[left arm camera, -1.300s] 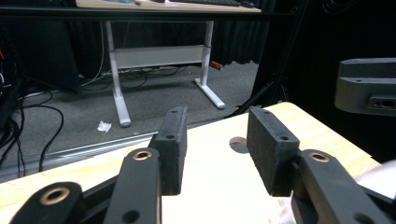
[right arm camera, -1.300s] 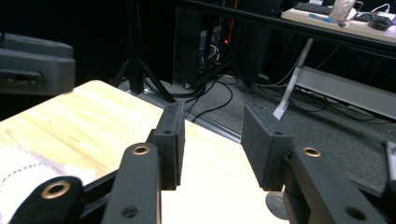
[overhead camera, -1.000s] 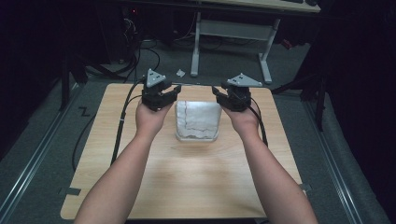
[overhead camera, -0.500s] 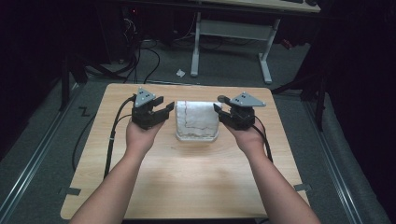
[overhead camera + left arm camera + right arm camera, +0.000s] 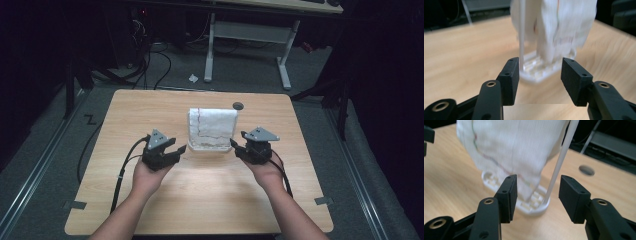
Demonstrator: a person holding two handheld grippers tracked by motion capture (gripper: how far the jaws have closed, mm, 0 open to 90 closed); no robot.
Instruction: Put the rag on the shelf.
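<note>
While the white cloth (image 5: pixel 212 124) hangs on its rack (image 5: pixel 210 146) mid-table (image 5: pixel 150 105), left gripper (image 5: pixel 176 150) and right gripper (image 5: pixel 238 146) flank it, fingers spread and empty, so any handling seemingly remains ahead.

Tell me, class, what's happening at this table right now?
A person sits at a wooden table holding a two-jaw gripper in each hand. The left gripper and the right gripper flank a small white rack with a white cloth draped over it. Both sets of jaws are open and hold nothing, pointing at the base of the rack from either side.
</note>
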